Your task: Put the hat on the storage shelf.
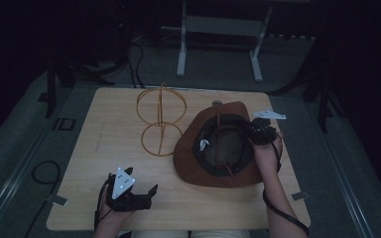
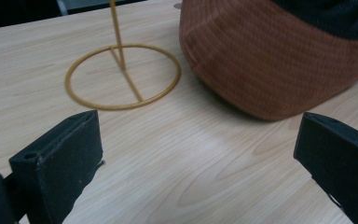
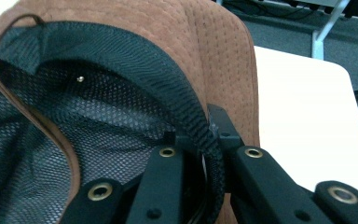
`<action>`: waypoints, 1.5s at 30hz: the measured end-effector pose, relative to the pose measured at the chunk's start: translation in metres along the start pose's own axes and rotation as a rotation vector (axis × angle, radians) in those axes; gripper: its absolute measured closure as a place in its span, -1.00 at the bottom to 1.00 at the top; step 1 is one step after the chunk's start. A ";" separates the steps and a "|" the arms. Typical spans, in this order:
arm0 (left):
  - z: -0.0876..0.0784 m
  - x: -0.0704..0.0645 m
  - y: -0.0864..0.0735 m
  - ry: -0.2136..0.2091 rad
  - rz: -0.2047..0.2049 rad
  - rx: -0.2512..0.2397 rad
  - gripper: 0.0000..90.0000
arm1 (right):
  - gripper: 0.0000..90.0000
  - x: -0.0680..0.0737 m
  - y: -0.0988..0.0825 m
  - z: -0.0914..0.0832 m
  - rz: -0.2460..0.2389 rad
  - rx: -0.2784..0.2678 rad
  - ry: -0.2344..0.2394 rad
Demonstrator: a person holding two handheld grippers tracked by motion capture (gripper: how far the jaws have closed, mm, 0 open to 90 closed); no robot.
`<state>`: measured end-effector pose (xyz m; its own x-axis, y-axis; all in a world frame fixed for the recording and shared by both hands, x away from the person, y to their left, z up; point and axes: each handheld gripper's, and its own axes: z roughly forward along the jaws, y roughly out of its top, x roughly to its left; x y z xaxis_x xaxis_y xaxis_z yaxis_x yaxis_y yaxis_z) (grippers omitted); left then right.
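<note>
On the table's right side, brown hat (image 1: 198, 163) upturned, right gripper (image 1: 256, 130) clamped on its rim, left gripper (image 1: 141, 196) wide open, well apart from it.

The brown suede-like brimmed hat (image 1: 213, 153) has black mesh lining; the pale wood-grain tabletop (image 1: 104, 163) looks smooth and matt; the thin golden wire stand (image 1: 159, 121) is metal.

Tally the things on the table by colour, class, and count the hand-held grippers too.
Brown: 1, the hat
Gold: 1, the wire stand
Black grippers: 2, the left gripper open, the right gripper shut on the hat's rim
Total: 4
</note>
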<state>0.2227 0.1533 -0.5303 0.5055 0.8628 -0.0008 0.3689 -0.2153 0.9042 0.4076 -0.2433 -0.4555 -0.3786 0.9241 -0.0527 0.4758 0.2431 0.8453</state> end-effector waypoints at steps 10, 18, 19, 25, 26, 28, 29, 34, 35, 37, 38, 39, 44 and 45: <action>0.020 -0.012 0.043 -0.043 0.042 0.014 -0.96 | 0.89 0.005 -0.004 -0.016 0.007 -0.028 0.020; 0.043 -0.022 0.072 -0.068 0.070 0.019 -0.96 | 0.89 0.011 -0.009 -0.027 -0.005 -0.036 0.027; 0.045 -0.024 0.074 -0.070 0.074 0.019 -0.96 | 0.89 0.012 -0.009 -0.028 -0.009 -0.035 0.027; 0.064 -0.034 0.093 -0.102 0.098 0.041 -0.96 | 0.89 0.016 -0.012 -0.032 -0.016 -0.036 0.036; 0.068 -0.036 0.097 -0.106 0.107 0.039 -0.96 | 0.89 0.016 -0.013 -0.033 -0.016 -0.037 0.038; 0.074 -0.040 0.107 -0.111 0.115 0.037 -0.96 | 0.89 0.017 -0.013 -0.034 -0.013 -0.036 0.039; 0.078 -0.042 0.111 -0.122 0.111 0.031 -0.96 | 0.89 0.018 -0.013 -0.035 -0.013 -0.038 0.041; 0.099 -0.052 0.129 -0.122 0.123 0.038 -0.90 | 0.89 0.019 -0.013 -0.037 -0.018 -0.041 0.043; 0.103 -0.053 0.132 -0.123 0.127 0.037 -0.90 | 0.89 0.019 -0.013 -0.038 -0.020 -0.042 0.041; 0.113 -0.057 0.137 -0.102 0.131 0.052 -0.87 | 0.89 0.019 -0.014 -0.039 -0.021 -0.045 0.037; 0.123 -0.061 0.140 -0.071 0.144 0.082 -0.83 | 0.89 0.019 -0.014 -0.039 -0.017 -0.045 0.039; 0.123 -0.061 0.140 -0.071 0.144 0.082 -0.83 | 0.89 0.019 -0.014 -0.039 -0.017 -0.045 0.039; 0.143 -0.070 0.145 -0.044 0.162 0.147 -0.66 | 0.89 0.019 -0.015 -0.043 -0.018 -0.053 0.045; 0.149 -0.071 0.146 -0.040 0.158 0.170 -0.53 | 0.89 0.020 -0.015 -0.045 -0.022 -0.058 0.046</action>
<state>0.3567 -0.0073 -0.4623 0.5964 0.7944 0.1147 0.4072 -0.4227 0.8096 0.3568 -0.2415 -0.4456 -0.4246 0.9041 -0.0481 0.4207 0.2441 0.8737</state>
